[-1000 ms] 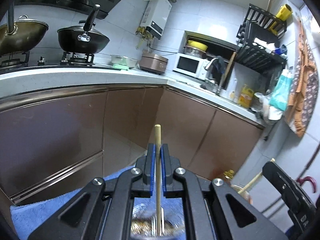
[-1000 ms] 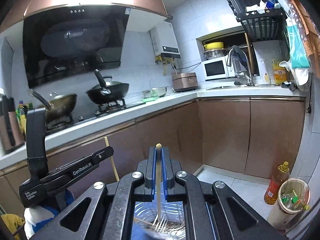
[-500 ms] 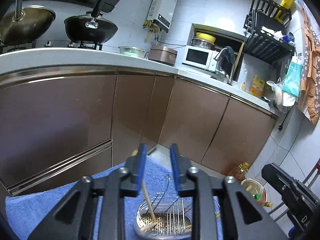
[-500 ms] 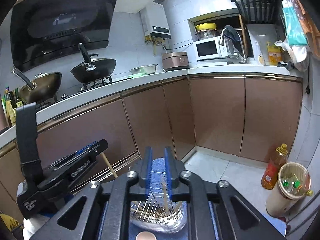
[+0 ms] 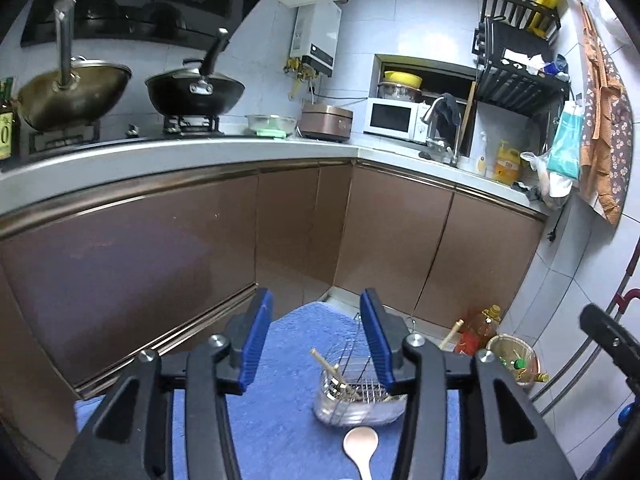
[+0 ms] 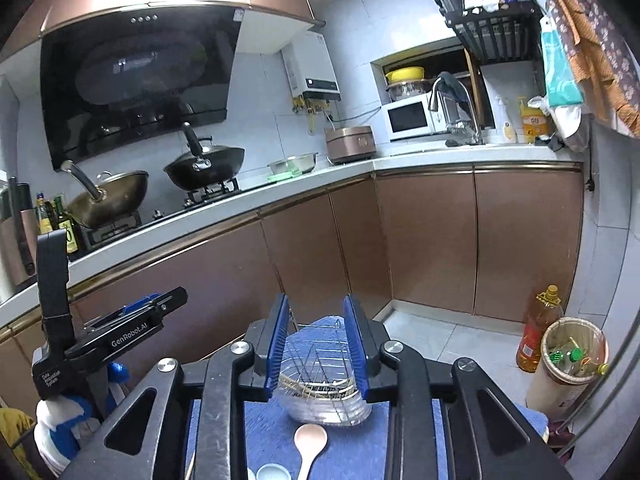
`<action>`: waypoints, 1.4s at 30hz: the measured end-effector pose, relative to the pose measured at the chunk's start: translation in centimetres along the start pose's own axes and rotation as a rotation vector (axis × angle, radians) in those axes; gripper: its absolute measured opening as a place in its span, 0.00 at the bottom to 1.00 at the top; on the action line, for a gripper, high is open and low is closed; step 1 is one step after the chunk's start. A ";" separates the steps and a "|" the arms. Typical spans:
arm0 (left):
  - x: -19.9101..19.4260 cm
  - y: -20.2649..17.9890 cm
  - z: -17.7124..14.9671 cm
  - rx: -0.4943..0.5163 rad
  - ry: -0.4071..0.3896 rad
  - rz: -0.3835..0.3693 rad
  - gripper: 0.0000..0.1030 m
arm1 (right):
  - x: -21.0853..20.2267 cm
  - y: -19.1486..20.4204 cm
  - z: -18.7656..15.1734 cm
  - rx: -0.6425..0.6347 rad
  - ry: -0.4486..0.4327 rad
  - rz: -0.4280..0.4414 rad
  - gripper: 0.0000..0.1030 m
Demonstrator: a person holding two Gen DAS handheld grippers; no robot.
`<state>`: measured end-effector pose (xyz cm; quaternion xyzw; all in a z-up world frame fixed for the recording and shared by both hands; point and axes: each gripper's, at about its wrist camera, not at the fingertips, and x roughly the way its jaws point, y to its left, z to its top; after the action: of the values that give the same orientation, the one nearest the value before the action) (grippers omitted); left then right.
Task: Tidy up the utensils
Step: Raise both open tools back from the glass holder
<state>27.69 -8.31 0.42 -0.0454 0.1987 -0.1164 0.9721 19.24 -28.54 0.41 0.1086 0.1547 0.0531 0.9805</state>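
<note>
A clear wire-lined utensil holder (image 5: 356,398) stands on a blue mat (image 5: 288,420); wooden chopsticks (image 5: 332,370) lean inside it. It also shows in the right wrist view (image 6: 324,388), with chopsticks (image 6: 316,388) lying in it. A pale wooden spoon (image 5: 361,446) lies on the mat just in front of the holder, also seen in the right wrist view (image 6: 310,442). My left gripper (image 5: 316,340) is open and empty, above and left of the holder. My right gripper (image 6: 317,344) is open and empty, directly over the holder.
A small white dish (image 6: 272,472) sits on the mat by the spoon. Brown kitchen cabinets (image 5: 200,248) stand behind the mat. An oil bottle (image 6: 538,330) and a waste bin (image 6: 570,364) stand on the floor at right.
Both grippers were shut on a chopstick each one second ago. They opened, the chopsticks dropped into the holder, and both grippers drew back and opened wider.
</note>
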 end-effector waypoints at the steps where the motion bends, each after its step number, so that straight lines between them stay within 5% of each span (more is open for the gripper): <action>1: -0.7 0.2 0.0 -0.003 -0.003 -0.002 0.43 | -0.9 0.2 0.1 0.001 -0.006 0.001 0.29; 13: -9.4 1.2 -0.9 0.010 -0.013 -0.009 0.48 | -8.2 2.2 -0.9 0.003 -0.049 0.027 0.37; 22: -13.8 2.7 -2.3 -0.061 0.009 -0.116 0.48 | -11.5 3.0 -1.9 0.042 -0.050 0.036 0.41; 42: -21.7 4.2 -4.6 -0.073 -0.084 -0.082 0.48 | -15.9 5.0 -3.9 0.067 -0.058 0.065 0.48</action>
<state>7.33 0.84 3.82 -0.0939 0.1596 -0.1467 0.9717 2.56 -25.11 2.57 0.1479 0.1242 0.0763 0.9782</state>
